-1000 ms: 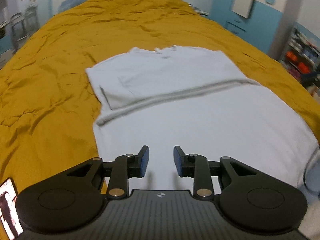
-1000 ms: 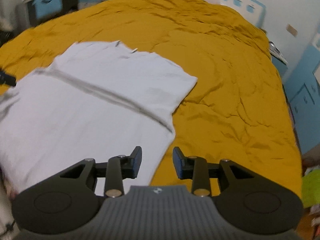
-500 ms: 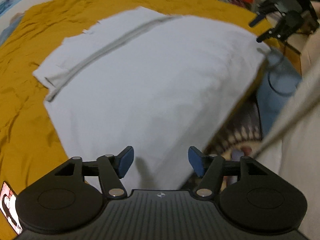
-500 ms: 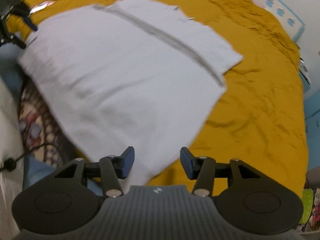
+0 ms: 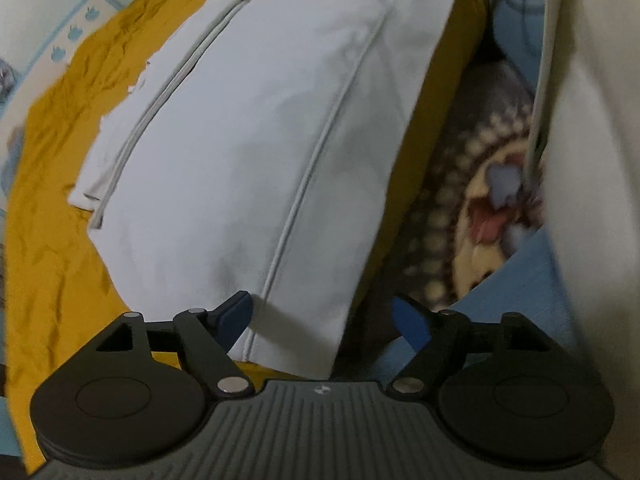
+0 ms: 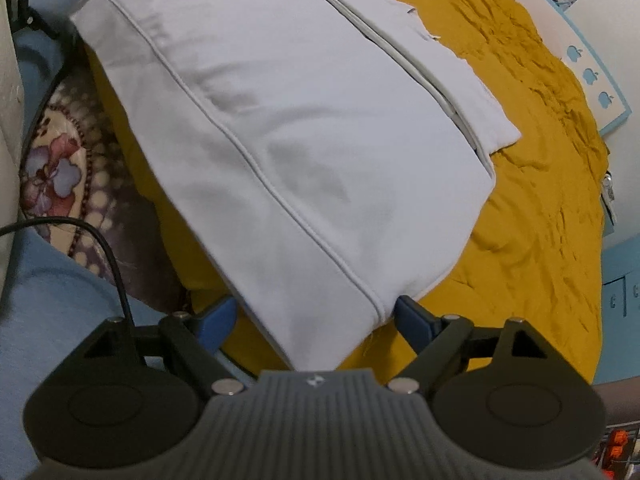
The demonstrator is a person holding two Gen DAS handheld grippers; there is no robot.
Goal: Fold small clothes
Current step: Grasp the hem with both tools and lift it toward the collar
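Two grippers are pointed down at the near hem of the shirt (image 6: 304, 132). The left gripper (image 5: 326, 314) is wide apart and its jaws have just been opening; one shirt corner lies between them, but it is not pinched. The right gripper (image 6: 314, 312) is wide apart too, its jaws have also just been opening, and the other corner sits between them, not pinched.

The shirt is spread on the bed (image 6: 540, 208), with its far part already folded over and its near hem hung a little over the bed edge.

Some things could go wrong. Only the top layer may be caught if the jaws are shut too high, so the shirt would come apart when lifted. The yellow cover may be grabbed along with the cloth, because it lies right under the corners. The shirt could be dragged off the bed, since the hem is already past the edge. A crooked fold may be made if one corner is lifted before the other.

The bed cover is yellow and wrinkled. A flowered blanket (image 6: 60, 168) is seen below the edge. A blue and white wall (image 6: 592, 60) is seen behind.
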